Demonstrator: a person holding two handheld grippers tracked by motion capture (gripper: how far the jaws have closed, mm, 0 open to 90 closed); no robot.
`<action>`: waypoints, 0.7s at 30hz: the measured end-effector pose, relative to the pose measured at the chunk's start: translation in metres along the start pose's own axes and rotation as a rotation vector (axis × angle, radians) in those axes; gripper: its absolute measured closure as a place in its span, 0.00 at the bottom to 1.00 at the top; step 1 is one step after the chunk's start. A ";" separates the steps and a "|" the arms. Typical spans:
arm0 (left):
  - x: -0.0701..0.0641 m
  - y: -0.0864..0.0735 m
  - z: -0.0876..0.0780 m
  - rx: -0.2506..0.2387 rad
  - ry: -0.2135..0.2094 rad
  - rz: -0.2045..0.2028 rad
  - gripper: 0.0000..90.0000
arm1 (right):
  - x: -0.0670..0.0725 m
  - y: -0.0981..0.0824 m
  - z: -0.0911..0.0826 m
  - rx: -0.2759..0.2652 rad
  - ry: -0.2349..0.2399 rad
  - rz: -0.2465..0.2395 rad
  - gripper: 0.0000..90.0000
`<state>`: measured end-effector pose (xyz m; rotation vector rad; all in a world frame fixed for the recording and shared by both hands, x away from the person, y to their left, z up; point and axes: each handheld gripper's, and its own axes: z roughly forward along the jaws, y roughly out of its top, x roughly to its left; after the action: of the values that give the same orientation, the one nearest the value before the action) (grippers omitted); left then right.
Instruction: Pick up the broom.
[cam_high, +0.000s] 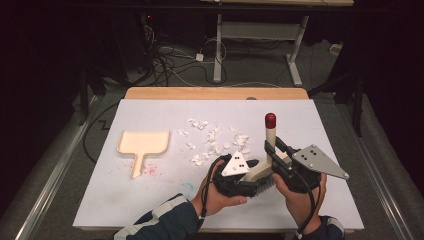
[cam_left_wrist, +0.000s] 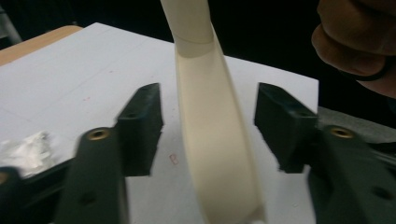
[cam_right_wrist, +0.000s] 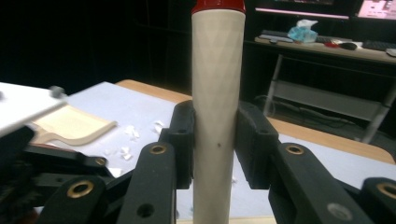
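That brush (cam_high: 264, 167) looks like light, stiff, slick plastic, held up over the table's (cam_high: 150, 195) near edge, right gripper (cam_right_wrist: 215, 140) clamped on its handle, left gripper (cam_left_wrist: 208, 123) straddling the head, not touching.

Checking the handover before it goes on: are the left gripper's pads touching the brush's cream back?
Apart. The left gripper view shows the brush between the left gripper's pads, bare mat visible on both sides.

Cream brush (cam_high: 265, 165) with red cap, cream dustpan (cam_high: 144, 144)
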<state>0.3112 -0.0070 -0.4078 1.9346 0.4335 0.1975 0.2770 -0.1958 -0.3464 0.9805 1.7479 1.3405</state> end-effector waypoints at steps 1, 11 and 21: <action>0.002 0.000 -0.001 -0.008 -0.016 0.000 0.57 | 0.001 0.001 -0.002 -0.010 0.006 0.006 0.78; 0.016 0.002 -0.015 0.035 0.007 0.040 0.73 | -0.002 0.005 -0.006 -0.007 0.076 0.034 0.77; 0.022 0.001 -0.028 0.090 -0.019 0.109 0.74 | -0.012 0.008 -0.011 -0.008 0.199 -0.009 0.65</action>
<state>0.3225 0.0247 -0.3969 2.0485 0.3295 0.2328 0.2740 -0.2094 -0.3358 0.8575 1.8886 1.4803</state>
